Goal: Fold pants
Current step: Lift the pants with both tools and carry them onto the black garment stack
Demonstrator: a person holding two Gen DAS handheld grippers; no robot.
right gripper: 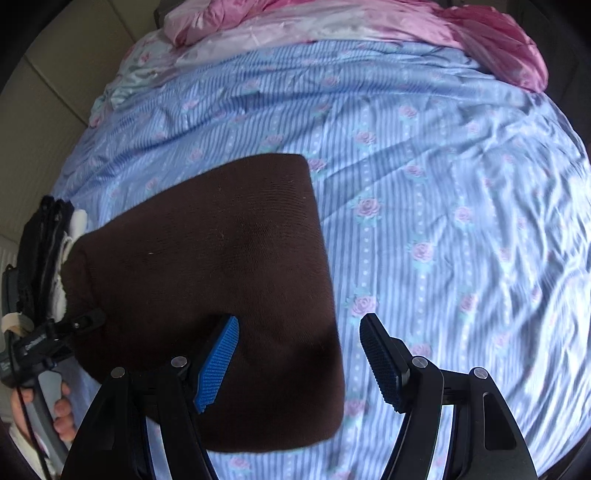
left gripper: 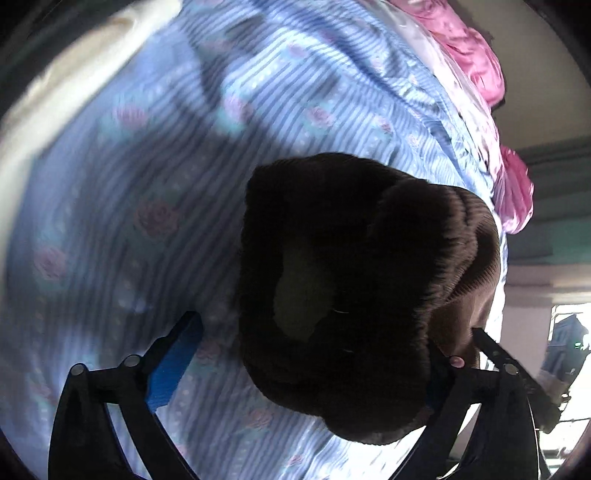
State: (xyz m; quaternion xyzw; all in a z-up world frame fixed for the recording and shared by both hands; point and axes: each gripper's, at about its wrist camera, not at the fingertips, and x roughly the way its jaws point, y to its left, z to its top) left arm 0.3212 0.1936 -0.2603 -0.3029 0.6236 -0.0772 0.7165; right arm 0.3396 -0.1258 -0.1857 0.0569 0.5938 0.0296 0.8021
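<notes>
The dark brown knit pants point(right gripper: 221, 266) lie folded into a thick rectangle on the blue striped floral bedsheet point(right gripper: 443, 184). My right gripper point(right gripper: 299, 362) is open just above their right edge, its left finger over the cloth, its right finger over the sheet. In the left wrist view the pants point(left gripper: 351, 288) fill the space between the fingers of my left gripper point(left gripper: 317, 362), which is open wide; the right finger is partly hidden behind the cloth. The left gripper also shows in the right wrist view point(right gripper: 74, 325) at the pants' left edge.
A pink satin quilt point(right gripper: 369, 22) is bunched along the far side of the bed. A beige wall or headboard point(right gripper: 55, 92) stands at the left. A person's hand point(right gripper: 59, 413) holds the left tool's handle. A bright window point(left gripper: 569, 350) lies right in the left wrist view.
</notes>
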